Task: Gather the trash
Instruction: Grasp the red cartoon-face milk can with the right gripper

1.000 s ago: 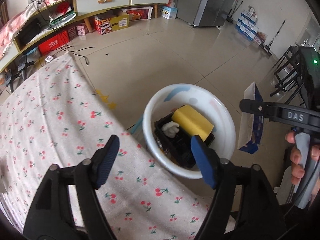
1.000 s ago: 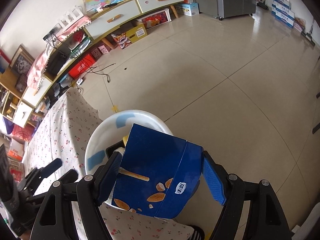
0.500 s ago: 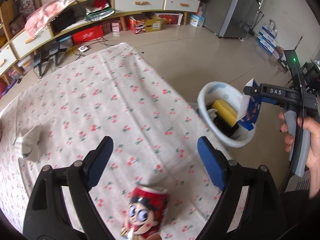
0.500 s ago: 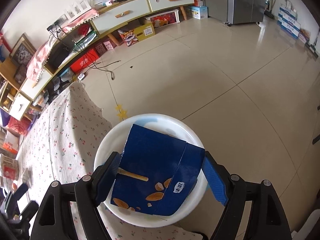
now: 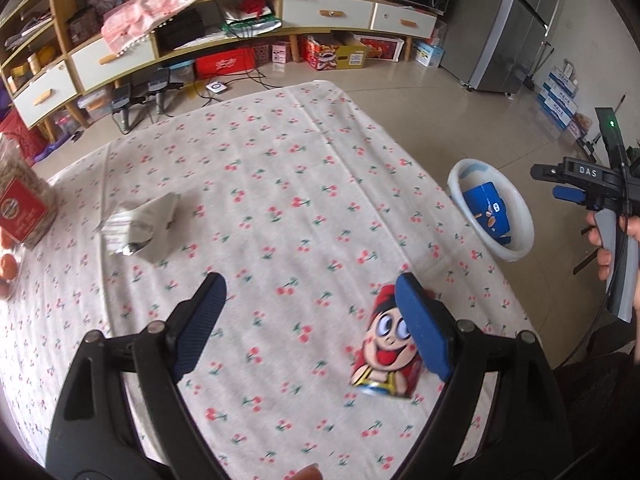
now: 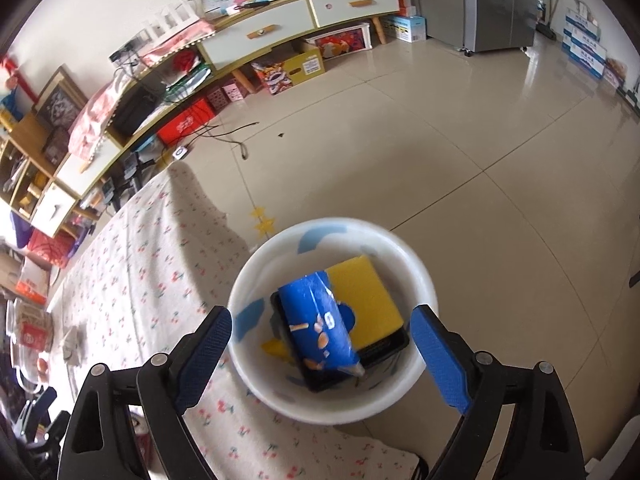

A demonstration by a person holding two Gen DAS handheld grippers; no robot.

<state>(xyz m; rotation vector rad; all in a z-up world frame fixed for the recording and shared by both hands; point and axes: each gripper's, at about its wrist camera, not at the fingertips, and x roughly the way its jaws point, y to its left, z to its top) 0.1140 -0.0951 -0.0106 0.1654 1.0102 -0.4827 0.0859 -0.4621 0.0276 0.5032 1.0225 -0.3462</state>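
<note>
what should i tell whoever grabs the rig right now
Right claw: open, empty, jaws just opened; it hangs over the bin.
Left claw: open, empty, over the table, its right finger in front of the can.
Done: blue packet dropped into the bin, on the yellow sponge and black tray.
Left: the can, the crumpled wrapper. The jar at the table edge may not be trash.

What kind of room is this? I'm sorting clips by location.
Likely a home living room: a long TV cabinet with drawers, a fridge, and a table under a cherry-print cloth.
</note>
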